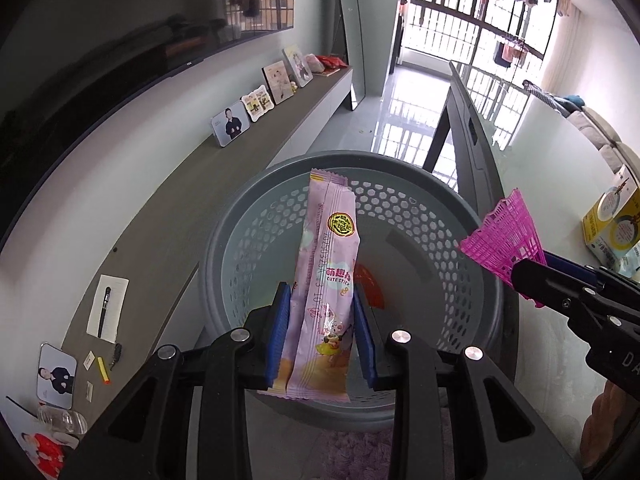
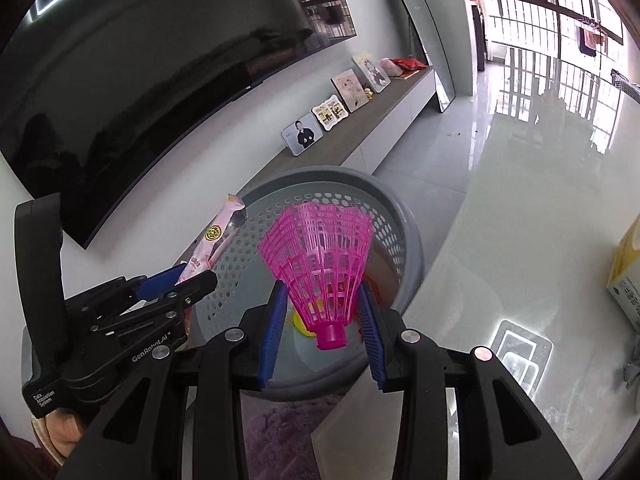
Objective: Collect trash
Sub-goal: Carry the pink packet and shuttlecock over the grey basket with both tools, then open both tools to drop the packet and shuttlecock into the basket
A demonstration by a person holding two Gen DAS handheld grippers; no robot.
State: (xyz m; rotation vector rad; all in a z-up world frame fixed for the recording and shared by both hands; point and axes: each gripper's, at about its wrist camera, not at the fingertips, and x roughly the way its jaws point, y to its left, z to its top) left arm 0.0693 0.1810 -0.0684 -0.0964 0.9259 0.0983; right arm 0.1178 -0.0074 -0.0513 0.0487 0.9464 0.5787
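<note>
My left gripper (image 1: 322,300) is shut on a pink snack wrapper (image 1: 326,280) and holds it upright over the grey perforated basket (image 1: 420,216). My right gripper (image 2: 323,300) is shut on a pink plastic shuttlecock (image 2: 320,256), skirt up, over the same basket (image 2: 396,216). The right gripper with the shuttlecock (image 1: 504,236) shows at the right of the left wrist view; the left gripper with the wrapper (image 2: 212,244) shows at the left of the right wrist view. Red and yellow scraps (image 2: 300,322) lie in the basket's bottom.
The basket stands on the floor beside a glossy table (image 2: 520,208) with a yellow box (image 1: 612,220) on it. A long TV console (image 1: 224,168) with photo frames runs along the left wall under a large TV (image 2: 140,80). A purple rug (image 2: 280,432) lies below.
</note>
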